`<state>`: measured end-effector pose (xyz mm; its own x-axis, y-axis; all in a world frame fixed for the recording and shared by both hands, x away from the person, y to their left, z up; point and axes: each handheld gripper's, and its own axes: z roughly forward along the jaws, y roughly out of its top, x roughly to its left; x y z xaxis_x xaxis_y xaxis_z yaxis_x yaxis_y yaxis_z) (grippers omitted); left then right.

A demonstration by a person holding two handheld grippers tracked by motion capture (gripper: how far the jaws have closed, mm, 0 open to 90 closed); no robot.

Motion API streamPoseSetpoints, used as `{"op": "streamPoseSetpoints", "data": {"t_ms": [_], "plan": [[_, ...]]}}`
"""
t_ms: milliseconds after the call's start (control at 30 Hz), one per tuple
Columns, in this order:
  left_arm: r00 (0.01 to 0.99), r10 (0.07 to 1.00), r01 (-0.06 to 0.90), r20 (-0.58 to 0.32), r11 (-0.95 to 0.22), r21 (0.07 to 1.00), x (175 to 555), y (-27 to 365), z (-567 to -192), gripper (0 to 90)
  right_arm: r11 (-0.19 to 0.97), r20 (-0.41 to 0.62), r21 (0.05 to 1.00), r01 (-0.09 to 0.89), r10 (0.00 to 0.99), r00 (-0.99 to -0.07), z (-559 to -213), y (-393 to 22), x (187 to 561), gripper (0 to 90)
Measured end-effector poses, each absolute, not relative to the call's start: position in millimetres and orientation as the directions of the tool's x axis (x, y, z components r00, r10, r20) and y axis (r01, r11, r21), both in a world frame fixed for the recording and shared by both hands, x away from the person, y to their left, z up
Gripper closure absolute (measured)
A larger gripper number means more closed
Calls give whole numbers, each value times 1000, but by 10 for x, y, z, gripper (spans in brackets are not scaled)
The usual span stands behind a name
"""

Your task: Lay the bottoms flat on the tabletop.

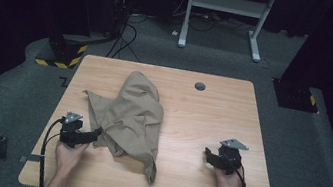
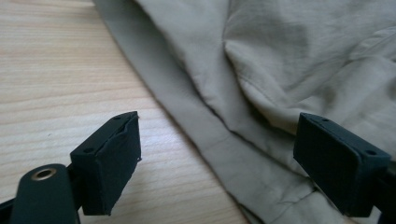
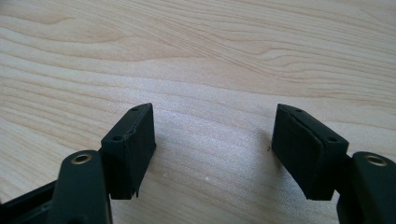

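The beige cloth (image 1: 133, 116) lies crumpled on the wooden table (image 1: 213, 106), a little toward nine o'clock from its middle. The left gripper (image 1: 95, 134) is released at the cloth's seven o'clock edge, jaws wide with the hem between them. The right gripper (image 1: 207, 155) is also released, over bare wood at four o'clock, well apart from the cloth.

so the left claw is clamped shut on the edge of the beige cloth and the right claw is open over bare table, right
Not quite: the left claw is open, not clamped. In the left gripper view its jaws stand wide apart, with the hem of the beige cloth lying loose between them. The right claw is indeed open over bare table.
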<state>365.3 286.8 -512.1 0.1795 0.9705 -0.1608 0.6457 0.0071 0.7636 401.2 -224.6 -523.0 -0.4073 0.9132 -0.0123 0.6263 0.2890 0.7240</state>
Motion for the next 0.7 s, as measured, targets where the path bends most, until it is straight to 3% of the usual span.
{"op": "streamPoseSetpoints", "data": {"t_ms": [700], "plan": [[245,946,620,-213,16,785,3807,2654,-4942,151,289,-12,724,626,913,-408,-5230,-2246,4012,305]]}}
